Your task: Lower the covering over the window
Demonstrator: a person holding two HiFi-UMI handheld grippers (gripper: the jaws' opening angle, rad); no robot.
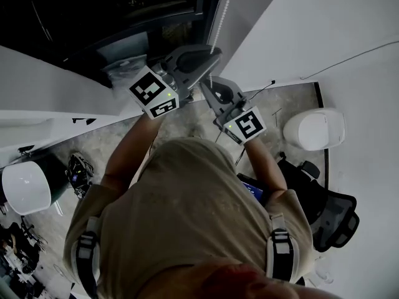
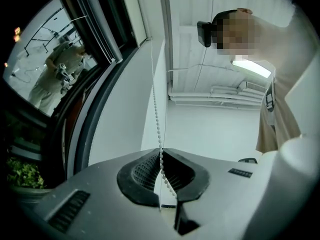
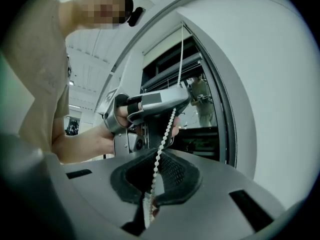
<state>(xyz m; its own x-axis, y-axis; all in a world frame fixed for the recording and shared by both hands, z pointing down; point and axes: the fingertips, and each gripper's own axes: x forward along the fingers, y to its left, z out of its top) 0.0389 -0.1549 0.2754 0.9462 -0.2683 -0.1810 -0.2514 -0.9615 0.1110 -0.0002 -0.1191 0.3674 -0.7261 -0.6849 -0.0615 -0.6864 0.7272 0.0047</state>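
Two grippers grasp one bead chain (image 1: 219, 23), which hangs at the right edge of the window (image 1: 93, 17), toward 12 o'clock in our head view. Our left gripper (image 1: 211, 56) is the higher one. In the left gripper view (image 2: 161, 151) its fingers (image 2: 140, 176) are clenched on the chain (image 2: 156, 114), which climbs to 12 o'clock along the white frame. The dark window (image 2: 40, 69) at 9 o'clock mirrors a person.

Our right gripper (image 1: 209, 87) sits just below, at 5 o'clock from the left one. In the right gripper view (image 3: 159, 156) its fingers (image 3: 175, 176) are likewise closed on the chain (image 3: 167, 131). The beads run taut up to the left gripper (image 3: 182, 103) at 12 o'clock and on to the top of the window (image 3: 200, 109). The glass there is bare and dark.

On the floor we see a white stool (image 1: 315, 129) at 3 o'clock and a black chair (image 1: 333, 213) at 4 o'clock.
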